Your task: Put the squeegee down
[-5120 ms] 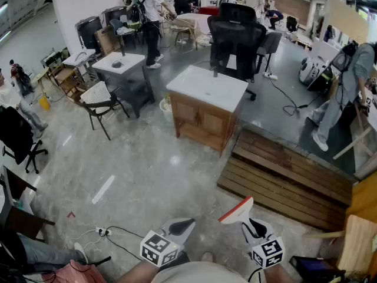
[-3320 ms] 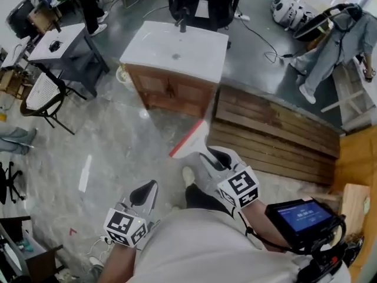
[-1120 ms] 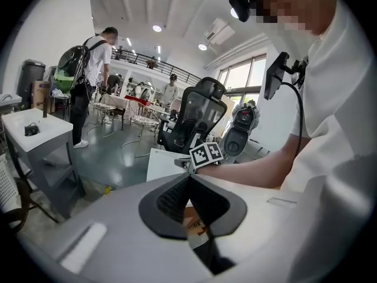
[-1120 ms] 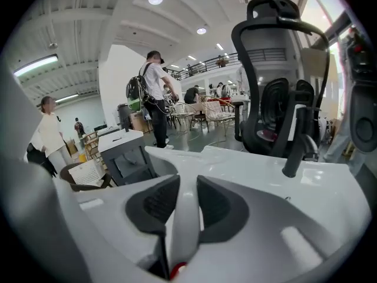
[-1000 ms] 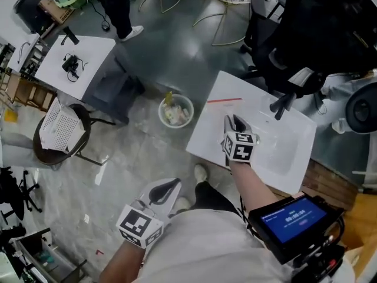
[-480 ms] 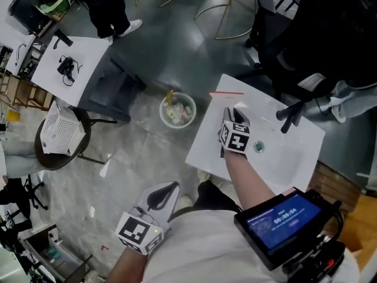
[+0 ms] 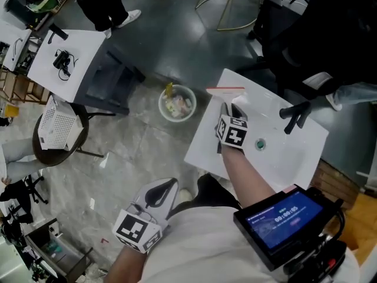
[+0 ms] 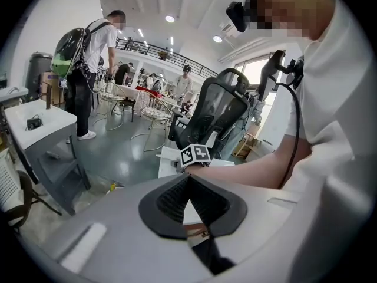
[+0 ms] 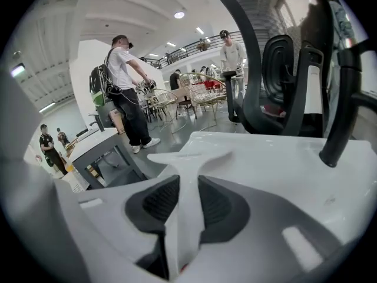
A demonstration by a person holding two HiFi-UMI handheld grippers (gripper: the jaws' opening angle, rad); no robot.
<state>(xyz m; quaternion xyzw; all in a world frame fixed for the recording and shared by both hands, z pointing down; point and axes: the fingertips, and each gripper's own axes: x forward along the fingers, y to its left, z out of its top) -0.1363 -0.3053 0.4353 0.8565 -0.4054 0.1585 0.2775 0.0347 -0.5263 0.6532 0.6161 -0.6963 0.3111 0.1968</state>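
As half a second ago, the squeegee point(image 7: 225, 91) has its blade on the counter's point(image 7: 203, 149) far left edge. The right hand-held gripper point(image 7: 231, 108) grasps its handle, jaws just easing open. Bare counter lies nearer, with a bin point(image 7: 176, 103) on the floor to the left. The left hand-held gripper point(image 7: 160, 194) is clenched and empty.

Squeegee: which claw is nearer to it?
Right. The right claw grips the squeegee handle over the white sink top, jaws just easing open; the left claw hangs shut over the floor, well apart.
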